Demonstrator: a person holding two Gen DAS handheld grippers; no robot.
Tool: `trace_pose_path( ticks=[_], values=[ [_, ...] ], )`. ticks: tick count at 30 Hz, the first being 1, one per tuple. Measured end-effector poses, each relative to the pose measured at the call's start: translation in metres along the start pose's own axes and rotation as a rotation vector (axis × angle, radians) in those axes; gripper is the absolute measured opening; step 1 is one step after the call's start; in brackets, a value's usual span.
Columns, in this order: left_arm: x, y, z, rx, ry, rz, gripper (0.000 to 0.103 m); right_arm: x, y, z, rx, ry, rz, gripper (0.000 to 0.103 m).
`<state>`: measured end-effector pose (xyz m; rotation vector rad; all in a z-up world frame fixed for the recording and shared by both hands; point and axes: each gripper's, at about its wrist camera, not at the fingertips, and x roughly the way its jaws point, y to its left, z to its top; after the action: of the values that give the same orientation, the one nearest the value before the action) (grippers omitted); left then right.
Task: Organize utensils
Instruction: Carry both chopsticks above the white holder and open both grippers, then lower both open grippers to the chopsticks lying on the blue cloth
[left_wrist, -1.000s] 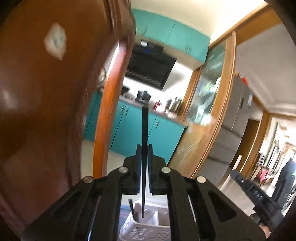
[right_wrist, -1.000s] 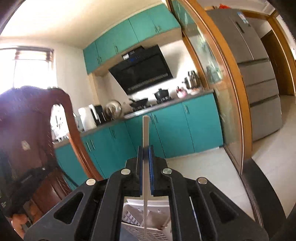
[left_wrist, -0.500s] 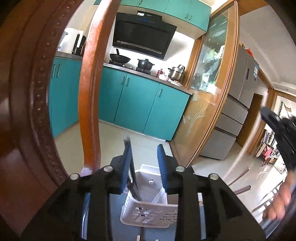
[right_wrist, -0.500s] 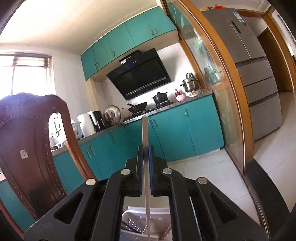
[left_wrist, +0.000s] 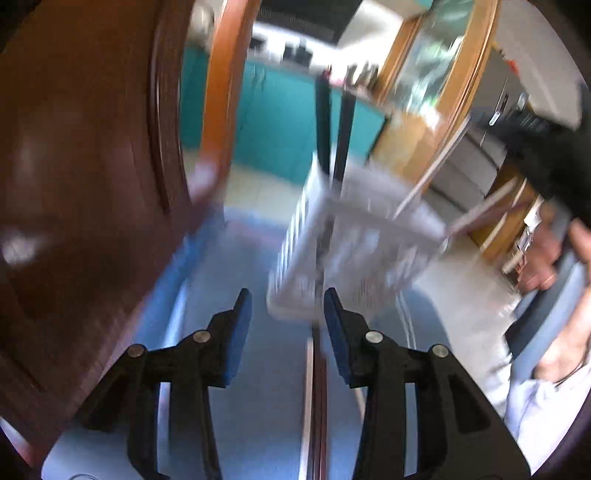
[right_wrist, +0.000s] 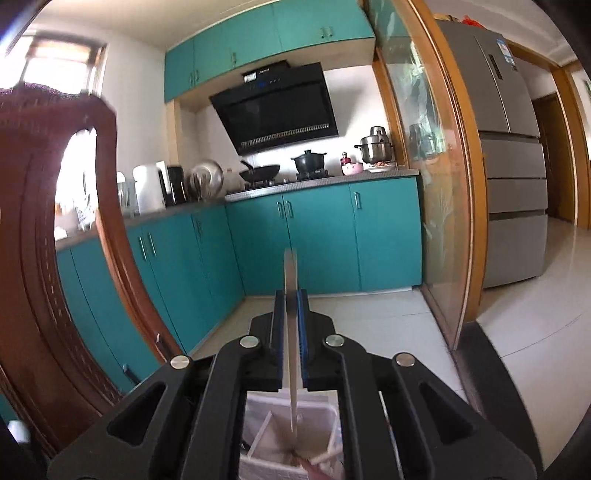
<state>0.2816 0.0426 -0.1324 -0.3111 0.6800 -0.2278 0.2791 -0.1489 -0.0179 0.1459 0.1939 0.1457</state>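
Observation:
A white slotted basket (left_wrist: 369, 229) stands on the blue table (left_wrist: 240, 424). Two black chopsticks (left_wrist: 323, 122) stand upright in it. My left gripper (left_wrist: 288, 321) hovers low in front of the basket, its jaws opening and nothing between the blue pads. My right gripper (right_wrist: 291, 295) is above the basket (right_wrist: 325, 413). Its jaws are opening slightly around a pale chopstick (right_wrist: 290, 266) that hangs upright between the pads, its tip over the basket. From the left wrist camera this pale chopstick (left_wrist: 432, 166) slants down into the basket.
A dark wooden chair back (left_wrist: 92, 166) rises close on the left, also at the left edge for the right wrist camera (right_wrist: 33, 258). More chopsticks (left_wrist: 314, 387) lie on the table beneath my left gripper. A person's hand (left_wrist: 576, 240) is at the right.
My left gripper released the black chopstick, which now stands in the basket, then sank and tipped down toward the table. The pale chopstick sits a little lower in my right gripper.

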Motion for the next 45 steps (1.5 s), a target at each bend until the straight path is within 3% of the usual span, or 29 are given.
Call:
trace_pose_path(
  ticks=[4,7,10,13,18,19,21,22,24,27,32,35,38,40,45],
  values=[
    [0.011,-0.018,-0.017,0.122,0.067,0.040,0.041,-0.038,0.003,-0.003,-0.030,-0.061,-0.031,0.041],
    [0.020,-0.033,-0.035,0.206,0.137,0.044,0.046,-0.082,0.003,-0.009,-0.061,-0.133,-0.041,0.044],
    [0.024,-0.035,-0.054,0.239,0.182,0.059,0.046,-0.123,0.000,-0.037,-0.120,-0.128,-0.020,0.044],
    [0.034,-0.040,-0.060,0.250,0.227,0.061,0.046,-0.132,-0.012,-0.068,-0.127,-0.043,-0.050,0.044],
    [0.044,-0.039,-0.077,0.264,0.283,0.086,0.044,-0.086,-0.053,-0.122,-0.015,0.294,-0.101,0.045],
    [0.043,-0.039,-0.078,0.253,0.273,0.080,0.036,-0.070,-0.058,-0.133,-0.005,0.370,-0.122,0.045],
    [0.043,-0.039,-0.080,0.249,0.273,0.063,0.021,-0.055,-0.063,-0.146,0.020,0.440,-0.099,0.045],
    [0.042,-0.041,-0.081,0.254,0.267,0.059,0.018,-0.046,-0.066,-0.155,0.047,0.478,-0.085,0.045],
    [0.039,-0.042,-0.082,0.260,0.257,0.068,0.018,-0.039,-0.065,-0.163,0.068,0.514,-0.064,0.045],
    [0.027,-0.042,-0.080,0.248,0.227,0.044,0.002,-0.036,-0.066,-0.169,0.072,0.518,-0.072,0.045],
    [0.002,-0.034,-0.068,0.195,0.174,-0.011,0.001,-0.032,-0.075,-0.172,0.119,0.531,-0.075,0.045],
    [-0.004,-0.023,-0.063,0.165,0.168,0.007,0.001,-0.032,-0.073,-0.177,0.125,0.547,-0.063,0.045],
    [0.006,-0.007,-0.060,0.121,0.200,0.026,0.010,-0.034,-0.066,-0.181,0.100,0.559,-0.043,0.045],
    [0.018,0.000,-0.058,0.102,0.221,0.032,0.023,-0.032,-0.059,-0.184,0.078,0.572,-0.024,0.045],
    [0.033,-0.001,-0.058,0.121,0.248,0.041,0.027,-0.023,-0.036,-0.190,0.019,0.647,0.048,0.045]
  ],
)
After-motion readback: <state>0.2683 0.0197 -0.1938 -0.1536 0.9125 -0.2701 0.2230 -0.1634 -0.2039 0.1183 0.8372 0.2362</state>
